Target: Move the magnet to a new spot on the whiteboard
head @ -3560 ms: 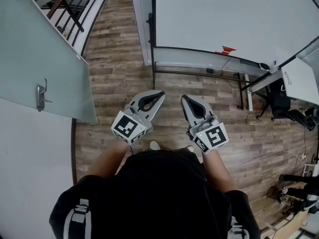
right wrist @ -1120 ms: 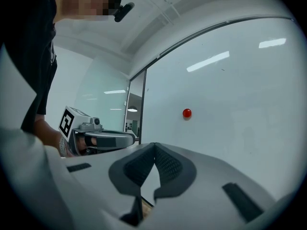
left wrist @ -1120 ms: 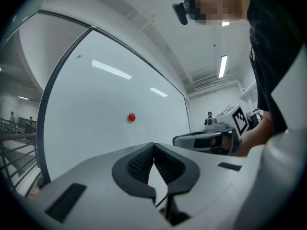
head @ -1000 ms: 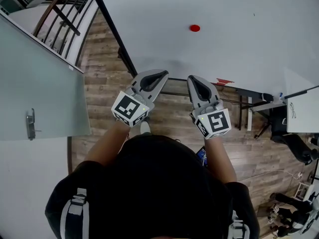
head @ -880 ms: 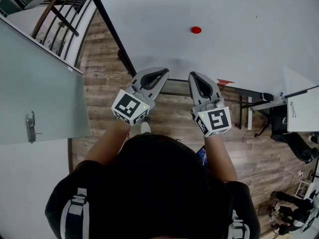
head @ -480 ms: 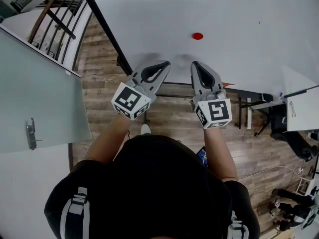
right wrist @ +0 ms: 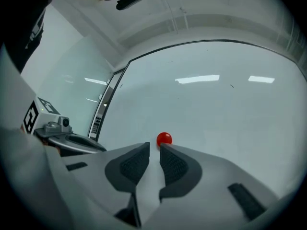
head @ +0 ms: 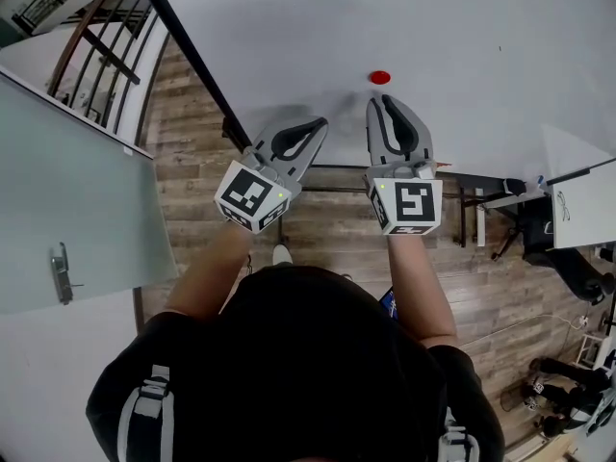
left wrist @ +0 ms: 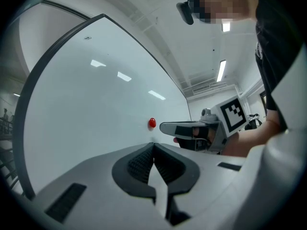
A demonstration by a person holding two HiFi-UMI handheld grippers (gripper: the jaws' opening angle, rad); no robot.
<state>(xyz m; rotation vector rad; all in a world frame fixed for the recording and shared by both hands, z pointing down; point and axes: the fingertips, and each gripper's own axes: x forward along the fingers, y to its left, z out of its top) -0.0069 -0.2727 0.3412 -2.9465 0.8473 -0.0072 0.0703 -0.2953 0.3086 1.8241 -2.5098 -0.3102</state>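
Red magnet (head: 380, 77) on the whiteboard (head: 500, 27) lies at twelve o'clock, just beyond our right gripper (head: 388, 101), whose empty jaws have just been opening; our clenched left gripper (head: 319, 123) is farther off.

A small round red magnet (head: 380, 77) dots the plain white whiteboard (head: 500, 27), which is edged by a thin black frame (head: 189, 53). The pale grey plastic left gripper (head: 319, 123) has black ribbed pads (left wrist: 141, 164) and a cube (head: 252, 197) patterned with black-and-white square markers. Around them are a grey-brown wood-plank floor (head: 202, 152), a frosted pale green glass panel (head: 67, 191) and the person's black shirt (head: 308, 373).
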